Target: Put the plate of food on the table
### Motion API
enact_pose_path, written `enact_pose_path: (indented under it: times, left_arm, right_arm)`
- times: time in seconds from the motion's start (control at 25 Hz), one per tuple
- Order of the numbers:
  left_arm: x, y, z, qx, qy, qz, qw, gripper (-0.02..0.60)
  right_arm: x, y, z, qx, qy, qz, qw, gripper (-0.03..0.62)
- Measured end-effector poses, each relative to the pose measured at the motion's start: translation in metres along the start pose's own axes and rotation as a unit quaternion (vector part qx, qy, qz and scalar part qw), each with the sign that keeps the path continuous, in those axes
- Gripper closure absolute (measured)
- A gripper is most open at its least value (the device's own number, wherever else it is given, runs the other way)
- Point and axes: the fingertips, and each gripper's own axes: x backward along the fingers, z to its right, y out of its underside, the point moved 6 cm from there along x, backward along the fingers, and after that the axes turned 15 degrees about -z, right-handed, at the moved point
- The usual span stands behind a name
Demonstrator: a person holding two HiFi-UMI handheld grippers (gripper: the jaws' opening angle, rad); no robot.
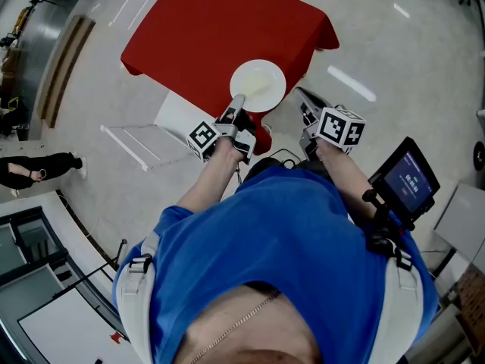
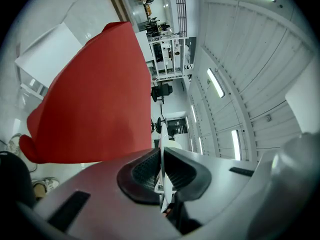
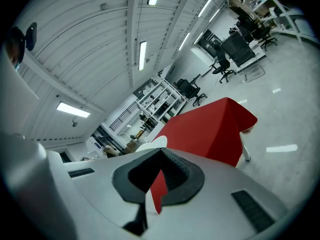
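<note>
So the left gripper (image 1: 237, 106) has its jaws pinched nearly together on the rim of the round white plate (image 1: 261, 82). In the left gripper view you can see the thin plate edge sandwiched right between the dark pads. There's a pale yellowish patch on the plate, but what it is can't really be made out. From the head view the plate sits over the near edge of the table with the red cloth (image 1: 220, 29), close to a corner. Can't tell if it's touching the cloth or just above it.

The right gripper (image 1: 305, 105) is just beside the plate, off to its right, not touching it. Its jaws are only a narrow slit apart with nothing in them; red cloth shows through the gap.

A small dark screen (image 1: 405, 177) sits off to the person's right.
</note>
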Motion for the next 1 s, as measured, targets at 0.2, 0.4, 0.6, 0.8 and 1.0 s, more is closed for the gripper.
enact_pose_path:
  times: [0.2,0.4,0.6,0.8,1.0]
  left_arm:
    - [0.0004,0.001,0.0004,0.004,0.004,0.004,1.0,0.565]
    - [0.0004,0.0002,0.0027,0.008,0.006,0.008,0.9999,0.565]
    - [0.0005,0.0005,0.0039,0.011,0.007,0.008,0.9999,0.565]
    - [-0.0042,-0.001,0.0052,0.01,0.009,0.001,0.9999,0.565]
    - [0.0005,0.0025,0.0035,0.021,0.001,0.005,0.9998,0.565]
  right_arm:
    - [0.001,-0.0016,-0.0003,0.003,0.002,-0.003,1.0,0.592]
    - [0.0007,-0.0036,-0.002,-0.001,-0.003,-0.001,1.0,0.592]
    - [-0.0018,-0.0018,-0.0035,-0.002,-0.003,-0.006,1.0,0.592]
    - [-0.0022,-0.0034,-0.0042,-0.004,-0.002,-0.003,1.0,0.592]
    - [-0.0045,0.0004,-0.0061,-0.011,-0.007,-0.011,1.0,0.592]
